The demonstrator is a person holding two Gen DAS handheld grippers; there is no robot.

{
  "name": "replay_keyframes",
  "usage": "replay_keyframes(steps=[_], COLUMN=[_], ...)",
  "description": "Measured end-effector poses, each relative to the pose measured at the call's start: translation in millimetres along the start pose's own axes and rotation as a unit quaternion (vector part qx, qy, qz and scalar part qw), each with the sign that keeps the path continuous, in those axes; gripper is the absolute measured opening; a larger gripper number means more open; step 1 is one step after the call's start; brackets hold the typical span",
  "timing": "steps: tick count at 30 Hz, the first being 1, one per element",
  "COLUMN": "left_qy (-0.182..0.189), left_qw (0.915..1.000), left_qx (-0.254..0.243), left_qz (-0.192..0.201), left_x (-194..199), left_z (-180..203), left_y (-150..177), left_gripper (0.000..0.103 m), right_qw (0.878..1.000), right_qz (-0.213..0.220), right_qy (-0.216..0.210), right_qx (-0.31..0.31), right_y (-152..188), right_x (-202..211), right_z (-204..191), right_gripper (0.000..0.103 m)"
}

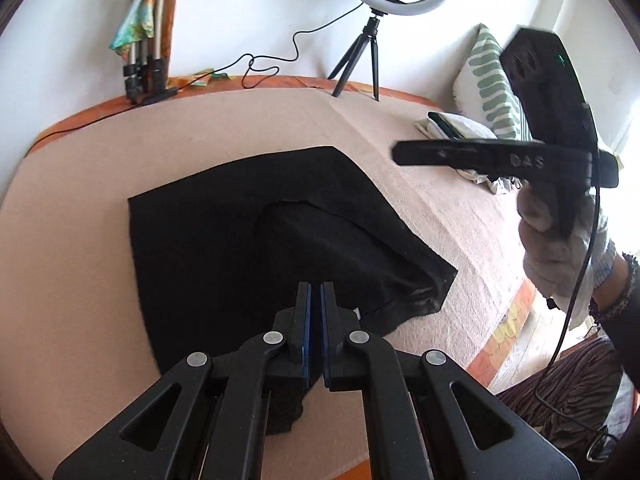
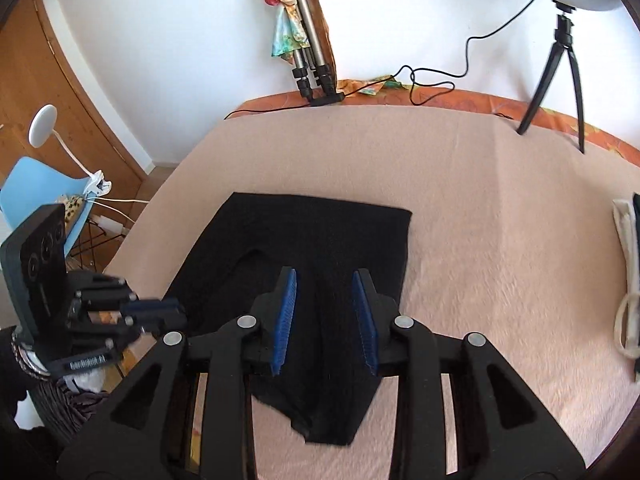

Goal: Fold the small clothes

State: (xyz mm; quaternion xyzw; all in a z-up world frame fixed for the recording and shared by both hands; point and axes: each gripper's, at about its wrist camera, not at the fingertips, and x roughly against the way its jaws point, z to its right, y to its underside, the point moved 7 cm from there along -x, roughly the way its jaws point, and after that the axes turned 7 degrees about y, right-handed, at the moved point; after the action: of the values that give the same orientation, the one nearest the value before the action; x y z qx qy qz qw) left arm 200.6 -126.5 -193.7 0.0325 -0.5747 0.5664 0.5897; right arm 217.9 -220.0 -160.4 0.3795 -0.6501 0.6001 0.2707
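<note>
A small black garment (image 1: 256, 240) lies flat on the pink bed cover (image 1: 80, 200), with one flap folded over its middle. My left gripper (image 1: 316, 292) hovers over its near edge, jaws almost closed with a thin empty gap; nothing shows between the pads. In the right wrist view the garment (image 2: 320, 232) lies under my right gripper (image 2: 326, 280), which is open and empty above the cloth. The left gripper (image 2: 168, 308) shows there at the garment's left edge. The right gripper's body (image 1: 500, 156) shows high at the right in the left wrist view.
A ring light on a tripod (image 1: 360, 60) stands at the bed's far edge, with a folded tripod (image 2: 312, 64) and cable against the wall. A leaf-patterned pillow (image 1: 492, 84) and folded pale items (image 1: 452, 124) lie at the right. A blue chair (image 2: 36, 188) stands left of the bed.
</note>
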Motion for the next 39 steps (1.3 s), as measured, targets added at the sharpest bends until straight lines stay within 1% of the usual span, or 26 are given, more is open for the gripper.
replay_keyframes(steps=[2,5,8,9,11,13,15,16,17,18,19,20,21,23,24,25,26,27,28,30,31,33,35,36,37,39], left_qy=[-0.001,-0.002,-0.013,-0.008,-0.006,-0.009,-0.030,-0.029,-0.031,-0.032,-0.024,-0.023,-0.025,0.010,0.020,0.020,0.019,0.017,0.022,0.035,0.042,0.042,0.056,0.062,0.067,0.061], left_qw=[0.9998,0.9989,0.9973,0.9980,0.9979,0.9988,0.9992,0.9992,0.9984,0.9965,0.9944,0.9910,0.9855,0.9730,0.9673,0.9644,0.9637,0.9630,0.9618,0.9546,0.9509,0.9462,0.9390,0.9366,0.9357,0.9400], left_qx=[-0.012,-0.014,-0.019,-0.020,-0.014,-0.011,0.002,0.021,0.046,0.077,0.102,0.129,0.165,0.227,0.249,0.260,0.262,0.264,0.269,0.294,0.305,0.319,0.338,0.344,0.345,0.334], left_qz=[-0.014,-0.045,-0.069,-0.059,-0.062,-0.046,-0.028,-0.019,-0.010,0.003,0.017,0.025,0.032,0.040,0.041,0.045,0.049,0.049,0.045,0.037,0.036,0.032,0.030,0.027,0.026,0.032], left_x=[-16.2,-33.6,-38.9,-34.0,-21.9,-3.1,19.3,30.7,42.2,55.0,66.6,74.9,82.4,88.9,89.5,90.2,90.6,89.2,82.6,75.2,72.4,65.0,59.1,55.5,53.2,52.6], left_z=[2.6,-3.8,-13.3,-13.6,-14.5,-15.2,-20.2,-25.0,-31.5,-39.6,-44.5,-52.3,-62.1,-74.6,-79.6,-83.3,-83.0,-84.2,-89.3,-90.8,-92.1,-92.4,-91.4,-90.8,-89.7,-88.2], left_y=[1.7,11.6,28.4,31.3,36.7,38.8,42.8,45.6,49.5,54.0,60.2,65.1,70.7,80.1,82.6,84.0,85.0,86.1,82.2,89.2,90.9,93.8,96.8,97.4,97.0,93.6], left_gripper=[0.003,0.003,0.003,0.003,0.003,0.004,0.010,0.020,0.036,0.042,0.042,0.043,0.043,0.043,0.043,0.043,0.043,0.043,0.043,0.043,0.043,0.043,0.043,0.043,0.043,0.043], right_qw=[1.000,0.999,0.999,0.998,0.997,0.995,0.995,0.995,0.996,0.996,0.996,0.996,0.996,0.996,0.996,0.996,0.995,0.994,0.993,0.993,0.993,0.992,0.990,0.990,0.990,0.991], right_qz=[-0.015,-0.034,-0.049,-0.057,-0.076,-0.079,-0.073,-0.066,-0.060,-0.054,-0.052,-0.050,-0.047,-0.046,-0.046,-0.045,-0.045,-0.049,-0.054,-0.059,-0.062,-0.067,-0.071,-0.073,-0.071,-0.066], right_qy=[-0.011,-0.014,0.002,0.008,0.028,0.052,0.055,0.059,0.056,0.048,0.041,0.034,0.027,0.027,0.022,0.013,0.001,-0.012,-0.023,-0.020,-0.025,-0.037,-0.051,-0.050,-0.051,-0.053], right_qx=[-0.007,-0.008,-0.006,-0.013,-0.018,-0.014,-0.027,-0.037,-0.047,-0.055,-0.059,-0.061,-0.064,-0.069,-0.072,-0.079,-0.086,-0.093,-0.098,-0.099,-0.098,-0.101,-0.110,-0.111,-0.108,-0.103], right_y=[-16.1,-24.1,-27.4,-26.3,-22.1,-17.8,-17.7,-18.5,-19.1,-18.8,-18.1,-16.7,-15.1,-12.9,-12.9,-13.1,-13.3,-13.6,-13.3,-12.8,-12.7,-11.9,-11.0,-10.6,-10.8,-12.5], right_x=[-29.3,-65.2,-90.9,-98.1,-110.2,-110.9,-103.8,-99.1,-93.9,-89.3,-85.6,-83.6,-82.7,-82.1,-82.3,-82.2,-82.2,-83.7,-85.7,-88.6,-90.7,-93.6,-97.2,-99.4,-100.6,-101.7], right_z=[-4.6,-3.3,5.8,11.7,24.6,36.7,49.5,55.7,61.0,64.5,67.1,69.3,72.0,76.7,78.5,80.3,80.8,80.5,80.8,82.4,82.0,81.5,82.0,82.7,83.0,82.9], right_gripper=[0.031,0.031,0.031,0.031,0.031,0.031,0.031,0.031,0.031,0.032,0.036,0.047,0.059,0.061,0.061,0.061,0.062,0.065,0.066,0.066,0.066,0.066,0.066,0.066,0.066,0.066])
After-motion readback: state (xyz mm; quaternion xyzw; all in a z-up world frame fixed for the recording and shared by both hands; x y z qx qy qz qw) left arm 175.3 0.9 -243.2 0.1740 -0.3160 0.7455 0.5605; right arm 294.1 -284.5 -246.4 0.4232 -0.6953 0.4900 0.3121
